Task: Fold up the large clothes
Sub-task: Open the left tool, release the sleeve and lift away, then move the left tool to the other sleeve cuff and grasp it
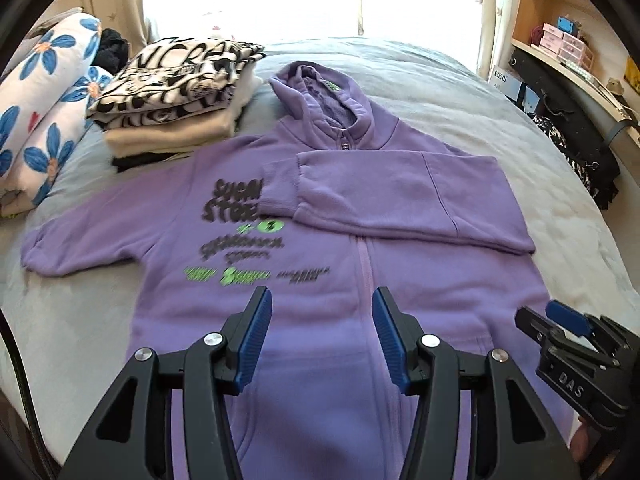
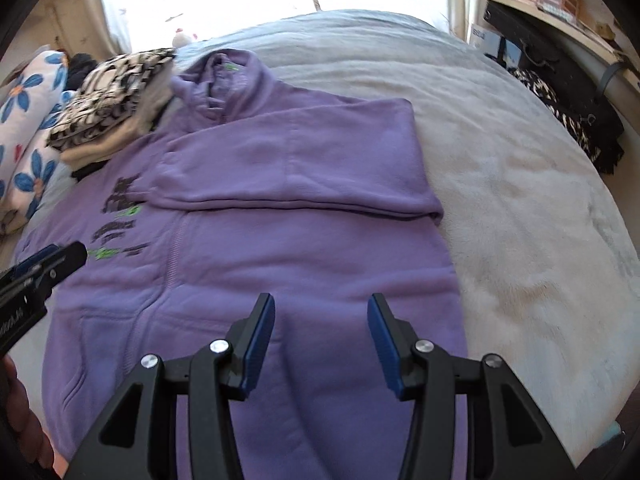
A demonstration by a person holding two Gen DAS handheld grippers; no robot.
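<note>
Grey bedcover (image 1: 460, 80) fills both views, and nearest me both claws hover with nothing between the pads: my left claw (image 1: 320, 336) gaping above the hoodie's zip, my right claw (image 2: 322, 340) gaping above its right hem. Spread flat beyond them lies the purple hoodie (image 1: 360, 280), its right sleeve (image 1: 380, 196) already folded across the chest and its left sleeve (image 1: 80, 248) lying out. I judge that sleeve comes next: pinch the cuff, carry it level across, lay it square. Farthest left sits a stack of folded clothes (image 1: 172, 92).
</note>
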